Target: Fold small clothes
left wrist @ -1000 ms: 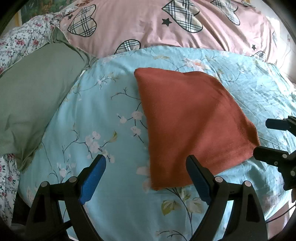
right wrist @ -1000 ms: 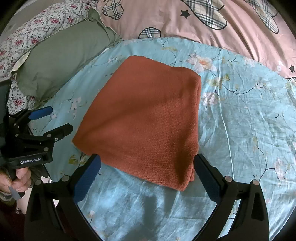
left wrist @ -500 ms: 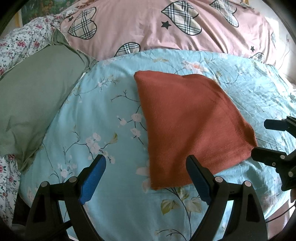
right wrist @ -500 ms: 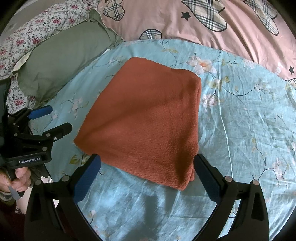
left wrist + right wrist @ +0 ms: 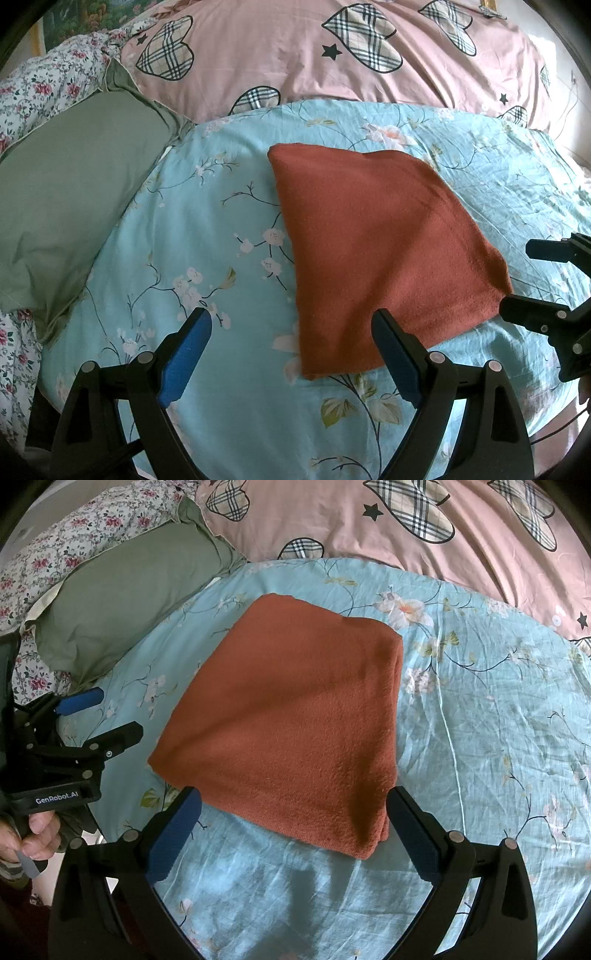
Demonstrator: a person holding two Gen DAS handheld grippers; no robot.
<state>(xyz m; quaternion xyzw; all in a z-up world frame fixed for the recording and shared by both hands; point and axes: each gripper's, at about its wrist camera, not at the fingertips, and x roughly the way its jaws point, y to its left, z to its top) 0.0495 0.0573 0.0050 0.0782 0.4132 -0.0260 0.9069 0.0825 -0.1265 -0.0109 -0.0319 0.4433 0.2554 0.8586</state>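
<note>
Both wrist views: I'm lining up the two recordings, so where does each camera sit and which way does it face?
Left wrist: on the left gripper, looking forward over its open fingers at the rust cloth; the right gripper shows at the right edge.
Right wrist: on the right gripper, facing the cloth head-on; the left gripper and the hand holding it show at left.
Shared: cloth, blue floral sheet, green pillow.

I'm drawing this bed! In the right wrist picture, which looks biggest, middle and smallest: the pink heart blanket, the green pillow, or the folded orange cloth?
As they look in this view:
1. Folded rust-orange fleece cloth, though it lies nearest the camera.
2. Pink plaid-heart blanket and plain green pillow: too alike to rank, and the frame cuts off the blanket.
</note>
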